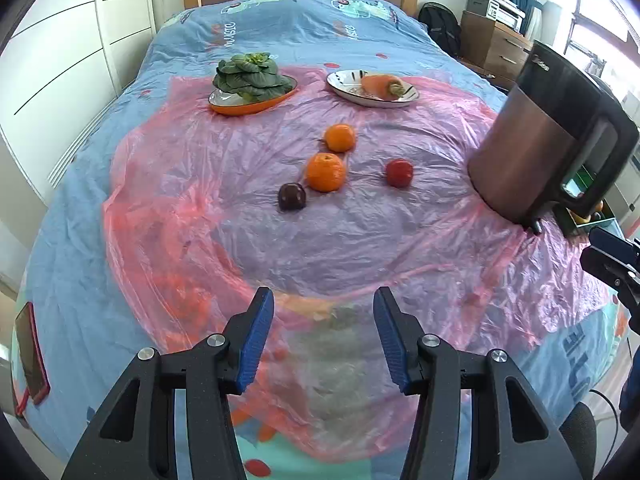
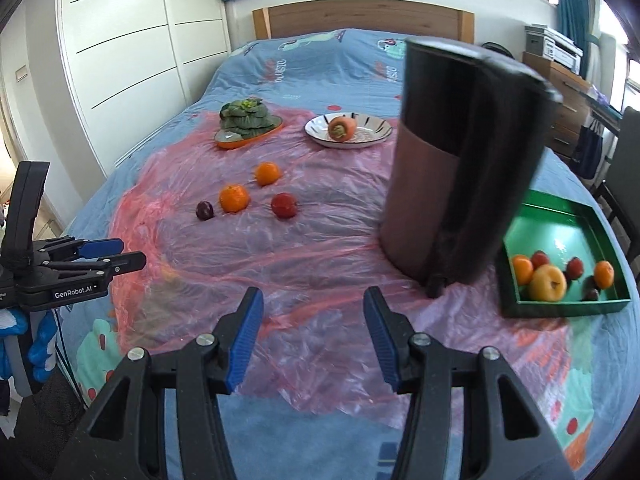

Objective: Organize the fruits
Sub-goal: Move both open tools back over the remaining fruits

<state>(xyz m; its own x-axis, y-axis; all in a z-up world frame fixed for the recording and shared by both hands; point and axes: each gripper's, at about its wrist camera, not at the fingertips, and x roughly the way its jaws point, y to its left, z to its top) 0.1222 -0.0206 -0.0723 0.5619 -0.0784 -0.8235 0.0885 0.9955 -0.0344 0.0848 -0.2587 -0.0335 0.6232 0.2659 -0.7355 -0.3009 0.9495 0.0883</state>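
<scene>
Two oranges (image 1: 326,172) (image 1: 340,137), a red fruit (image 1: 399,173) and a dark plum (image 1: 292,197) lie loose on the pink plastic sheet (image 1: 280,248) over the bed. They also show in the right wrist view: oranges (image 2: 234,198) (image 2: 267,173), red fruit (image 2: 284,205), plum (image 2: 205,210). A green tray (image 2: 592,216) at the right holds several fruits, among them a yellow apple (image 2: 548,282). My left gripper (image 1: 324,332) is open and empty, near the bed's front edge. My right gripper (image 2: 314,330) is open and empty too.
A tall brown and black appliance (image 2: 460,160) stands between the loose fruit and the tray. At the back, an orange dish (image 1: 252,106) holds leafy greens and a white plate (image 1: 372,96) holds a carrot. A phone (image 1: 30,356) lies at the left bed edge.
</scene>
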